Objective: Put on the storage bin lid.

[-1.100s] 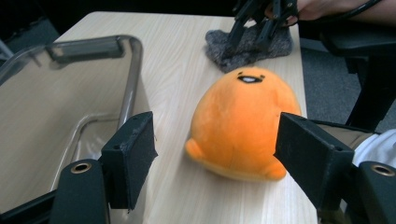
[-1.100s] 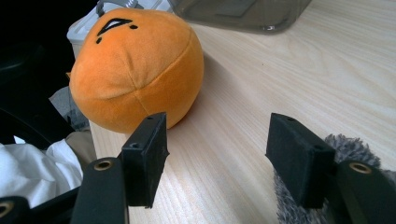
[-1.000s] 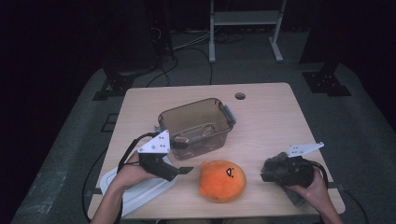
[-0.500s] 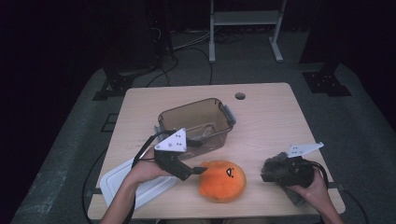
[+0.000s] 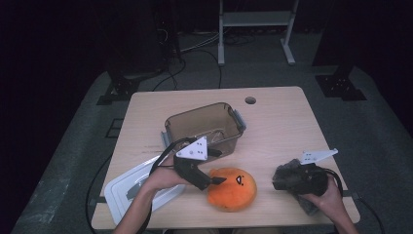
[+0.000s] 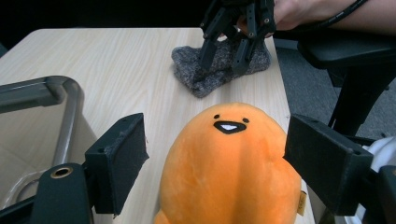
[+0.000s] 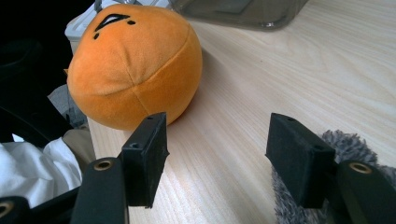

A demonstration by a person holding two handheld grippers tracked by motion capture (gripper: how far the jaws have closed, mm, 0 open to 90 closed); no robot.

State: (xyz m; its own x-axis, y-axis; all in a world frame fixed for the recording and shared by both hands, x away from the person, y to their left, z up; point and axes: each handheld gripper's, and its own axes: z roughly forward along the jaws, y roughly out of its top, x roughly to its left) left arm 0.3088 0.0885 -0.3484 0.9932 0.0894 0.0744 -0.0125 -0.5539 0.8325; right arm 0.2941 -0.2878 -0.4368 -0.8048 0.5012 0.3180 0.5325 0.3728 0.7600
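**Left tongs spread around the plush, right tongs parked over the cloth**

In the high view the left tongs (image 5: 213,181) hide the near-left edge of the plush (image 5: 233,188), so contact cannot be read there. The left gripper view settles it: the pads (image 6: 122,158) stand either side of the orange plush (image 6: 231,168) with a gap on both sides, released and not pressing; the jaws have just been opening. The plush's bottom is cut off by that view's lower edge.

The right tongs (image 5: 275,178) sit well apart from the plush, over a grey cloth (image 5: 306,204) near the bench's right front corner. The hand covers most of the cloth. In the right gripper view the jaws stand released with bare wood between them, and the cloth (image 7: 345,144) peeks out behind one pad.

The plush lies at the front middle of the bench (image 5: 282,122), just before a smoky clear bin (image 5: 204,127). A white lid (image 5: 122,187) lies at front left, partly under the left forearm.

The bench is pale wood with a round hole (image 5: 250,100) near its far edge. The room is dark; cables and a white stand (image 5: 255,19) show dimly behind.

The plush bears a small tag at its side, too small to read.
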